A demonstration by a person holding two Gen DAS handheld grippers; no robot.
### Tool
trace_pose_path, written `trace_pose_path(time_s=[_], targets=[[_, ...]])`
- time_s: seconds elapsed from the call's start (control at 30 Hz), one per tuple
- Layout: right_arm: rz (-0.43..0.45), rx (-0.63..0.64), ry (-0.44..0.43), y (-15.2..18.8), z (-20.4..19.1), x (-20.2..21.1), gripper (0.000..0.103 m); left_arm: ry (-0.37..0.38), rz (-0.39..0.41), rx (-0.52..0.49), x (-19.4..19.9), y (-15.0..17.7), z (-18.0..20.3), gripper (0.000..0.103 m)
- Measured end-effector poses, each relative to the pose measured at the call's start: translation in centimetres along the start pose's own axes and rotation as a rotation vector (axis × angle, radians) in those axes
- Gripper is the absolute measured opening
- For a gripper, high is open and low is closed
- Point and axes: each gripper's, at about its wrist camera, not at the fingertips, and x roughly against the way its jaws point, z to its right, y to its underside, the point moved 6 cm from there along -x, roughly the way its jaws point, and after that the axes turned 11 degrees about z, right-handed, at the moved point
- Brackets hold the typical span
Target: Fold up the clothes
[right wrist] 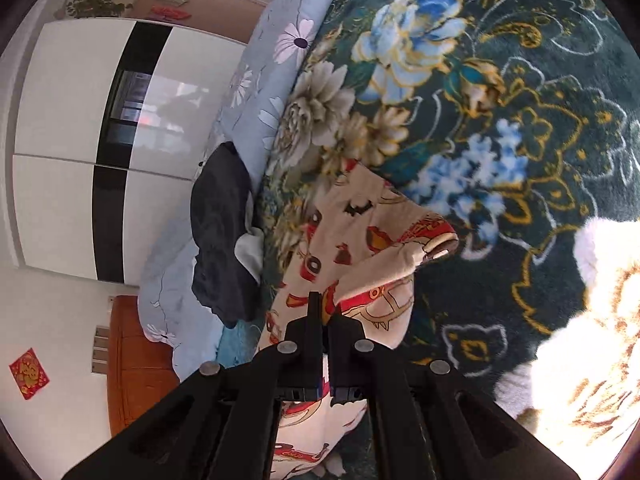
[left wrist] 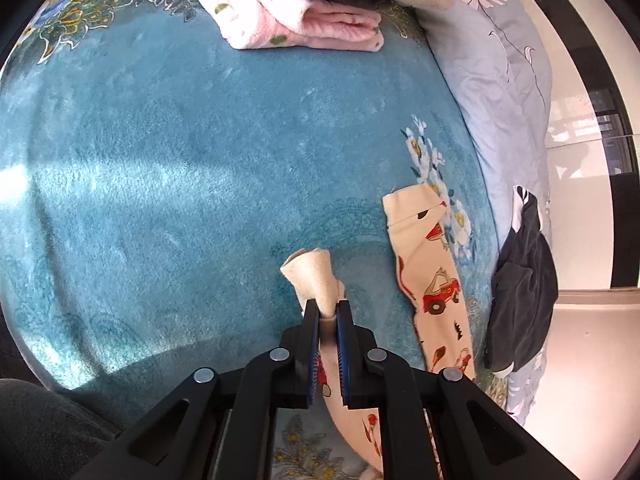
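Sunlit bed (left wrist: 160,160), white wardrobe (right wrist: 60,120)

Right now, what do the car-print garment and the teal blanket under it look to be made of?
Car-print garment: thin, matte knit, probably cotton; it bunches softly where the left tongs pinch it. Teal blanket: plush fleece or velvet, likely synthetic; the short pile shows brush marks and a soft sheen in the sunlight.

Both wrist views close above blanket (left wrist: 160,160)
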Motion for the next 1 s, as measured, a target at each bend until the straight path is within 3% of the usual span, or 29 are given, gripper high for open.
trace_pose_path(time_s=[0.47, 0.8, 0.9, 1.0], targets=[[-0.019, 0.055, 0.057, -2.5, -5.2, -8.7, 0.002, -0.048, -0.016, -0.014, -5.5, -4.4, 8.1, 0.008], [0.024, 0.074, 0.128, -4.3, -7.5, -13.7, 0.002, -0.059, -0.058, -0.145, -11.8, -7.7, 14.9, 0.008], [0.011, 0.074, 0.149, -4.2, -7.6, -15.3, 0.002, 0.008, -0.071, -0.143, -13.3, -8.0, 15.6, 0.008], [-0.005, 0.084, 0.181, -3.8, -7.4, -16.6, 0.002, 0.070, -0.062, -0.210, -14.1, -7.9, 16.8, 0.010]])
